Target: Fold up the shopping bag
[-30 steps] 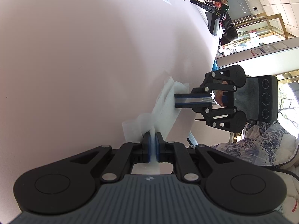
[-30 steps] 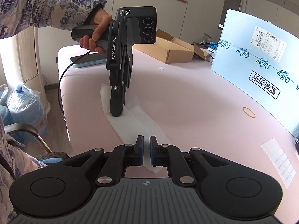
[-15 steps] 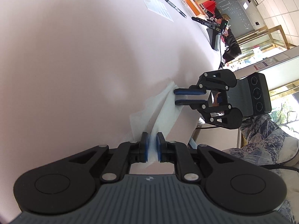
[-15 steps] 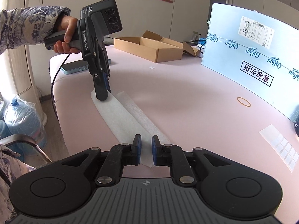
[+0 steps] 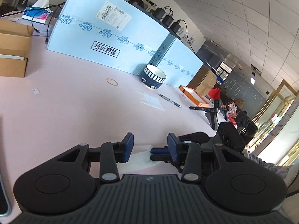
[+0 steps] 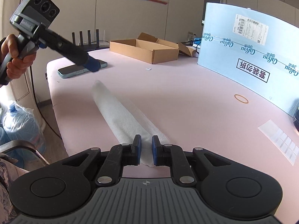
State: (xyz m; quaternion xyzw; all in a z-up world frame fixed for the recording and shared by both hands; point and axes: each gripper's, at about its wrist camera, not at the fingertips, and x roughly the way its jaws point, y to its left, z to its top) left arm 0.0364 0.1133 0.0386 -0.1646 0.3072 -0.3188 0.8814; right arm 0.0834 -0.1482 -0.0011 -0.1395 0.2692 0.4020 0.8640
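Across the pink worktop [image 6: 186, 97] the shopping bag [image 6: 119, 115] stretches near-to-far as a narrow strip, its near end between the barely parted right gripper [image 6: 146, 150], while the empty left gripper [image 6: 91, 65], jaws opening, hovers beyond its far end.

The long white folded plastic shopping bag [image 5: 139, 158] is mostly hidden behind the left tongs [image 5: 149, 149]. The dark striped ceramic bowl [image 6: 296, 119] is cut off at the right wrist view's edge.
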